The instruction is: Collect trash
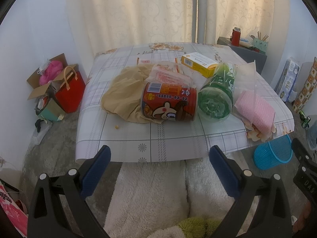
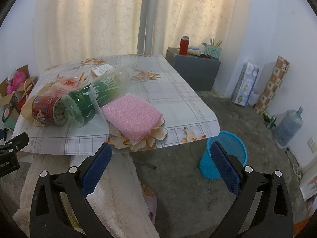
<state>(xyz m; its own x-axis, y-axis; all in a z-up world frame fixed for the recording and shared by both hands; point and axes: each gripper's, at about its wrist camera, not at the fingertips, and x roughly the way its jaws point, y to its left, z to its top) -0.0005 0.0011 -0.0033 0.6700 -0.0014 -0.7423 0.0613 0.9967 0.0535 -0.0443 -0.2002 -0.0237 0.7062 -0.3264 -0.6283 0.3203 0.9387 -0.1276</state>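
Both grippers, left (image 1: pixel 159 156) and right (image 2: pixel 160 154), gape before the littered table (image 1: pixel 118 138) (curtains (image 1: pixel 138 10) behind)

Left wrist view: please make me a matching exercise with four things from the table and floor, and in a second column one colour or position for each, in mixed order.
Things:
1. can
2. bottle
3. box
4. basket

Descriptions:
A. yellow, lying flat near the far side of the table
B. blue, standing on the floor at the table's right corner
C. red, lying on its side on a tan bag
D. green, lying on its side, bottom toward the camera

Pairs: 1-C, 2-D, 3-A, 4-B
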